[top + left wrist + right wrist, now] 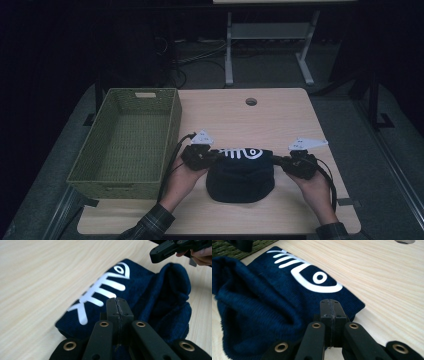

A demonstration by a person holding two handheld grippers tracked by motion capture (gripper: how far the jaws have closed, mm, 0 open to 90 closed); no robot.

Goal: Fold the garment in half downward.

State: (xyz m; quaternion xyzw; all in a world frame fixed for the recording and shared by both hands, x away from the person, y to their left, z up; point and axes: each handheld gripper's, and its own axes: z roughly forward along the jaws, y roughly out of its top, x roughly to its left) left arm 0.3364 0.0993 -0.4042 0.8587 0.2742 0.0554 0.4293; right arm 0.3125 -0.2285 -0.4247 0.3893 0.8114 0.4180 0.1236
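A lab or studio-like recording space is suggested. A light wooden table [280, 120] with a round cable hole [251, 102] is set on grey carpeted floor [395, 165], ringed by dark surroundings. Loose cables [200, 57] are seen on the floor behind it, beside the white metal legs of a second desk [270, 35].

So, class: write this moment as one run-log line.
left gripper: shut on beanie | right gripper: shut on beanie | beanie: on table | basket: empty
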